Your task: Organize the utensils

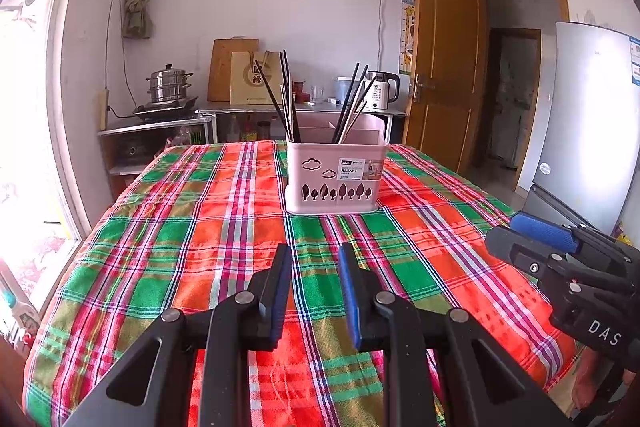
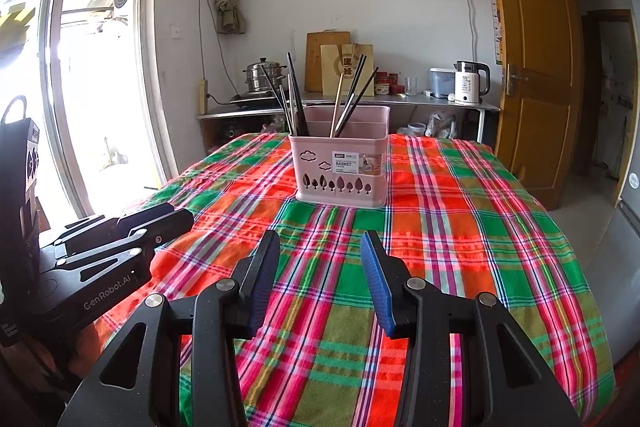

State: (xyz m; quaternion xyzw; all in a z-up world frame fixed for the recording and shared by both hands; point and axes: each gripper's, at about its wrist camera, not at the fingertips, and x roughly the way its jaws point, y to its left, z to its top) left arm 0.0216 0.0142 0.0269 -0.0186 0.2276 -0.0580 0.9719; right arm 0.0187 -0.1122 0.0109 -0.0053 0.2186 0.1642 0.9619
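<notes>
Left gripper (image 1: 314, 263): nearest, low over the cloth; jaws parted by a narrow gap, nothing between them.
Right gripper (image 2: 320, 251): alongside, level with the left; jaws spread wider, likewise holding nothing.
Tablecloth (image 1: 160, 247): plaid red, green and orange; bare between grippers and basket, no loose utensil visible on it.
Basket (image 1: 336, 179): pink, divided, upright near the table's far middle, well apart from both grippers.
Chopsticks (image 1: 286, 99): dark and pale sticks standing in two bunches, one left compartment, one right (image 1: 354, 107).
Progress: judged near finished; everything visible is already binned. Sorting by colour, if wanted, looks incomplete, as both bunches seem mixed.
Edges: cloth drops off at left, right and near sides; basket sits back from all of them.
Open room: broad clear approach straight ahead.
Beyond: counter with steamer pot (image 1: 168, 85) and kettle (image 1: 380, 91).
</notes>
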